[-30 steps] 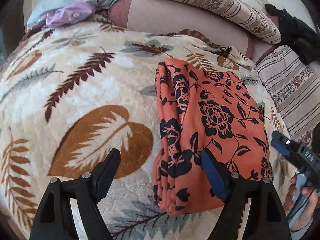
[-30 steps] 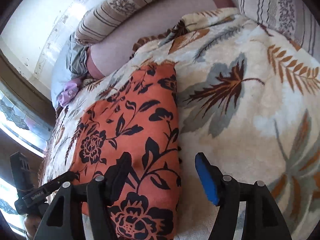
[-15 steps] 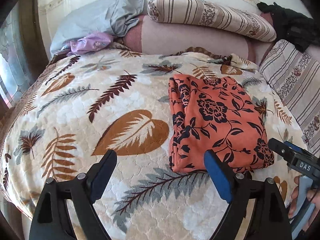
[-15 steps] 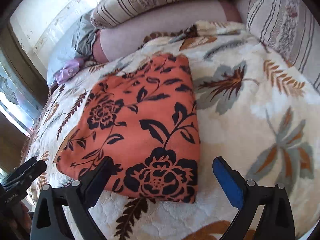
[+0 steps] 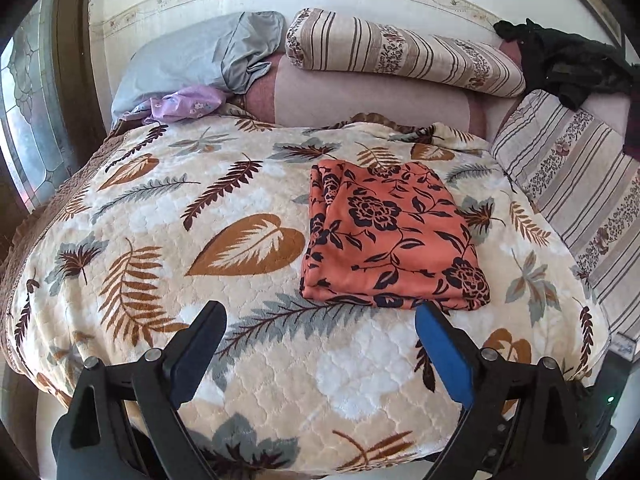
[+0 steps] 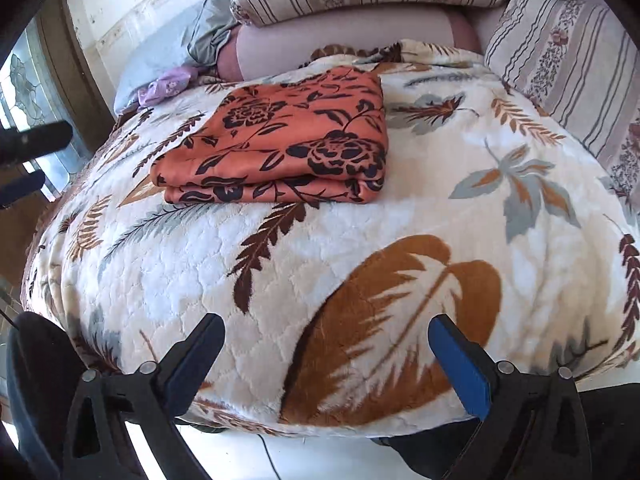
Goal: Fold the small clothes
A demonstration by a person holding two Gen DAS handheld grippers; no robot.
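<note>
Both grippers had drawn back from the folded orange floral garment (image 5: 390, 236), which earlier lay between their fingers. Left gripper (image 5: 320, 344) was empty, jaws opening further over the leaf-print blanket (image 5: 160, 216). Right gripper (image 6: 326, 356) stood released, empty. Garment lay folded on the blanket, near the striped cushion (image 5: 576, 184).

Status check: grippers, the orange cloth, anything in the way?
Left gripper opening, nothing between jaws; right gripper open, empty. Orange cloth folded flat on blanket. Nothing in the way.
</note>
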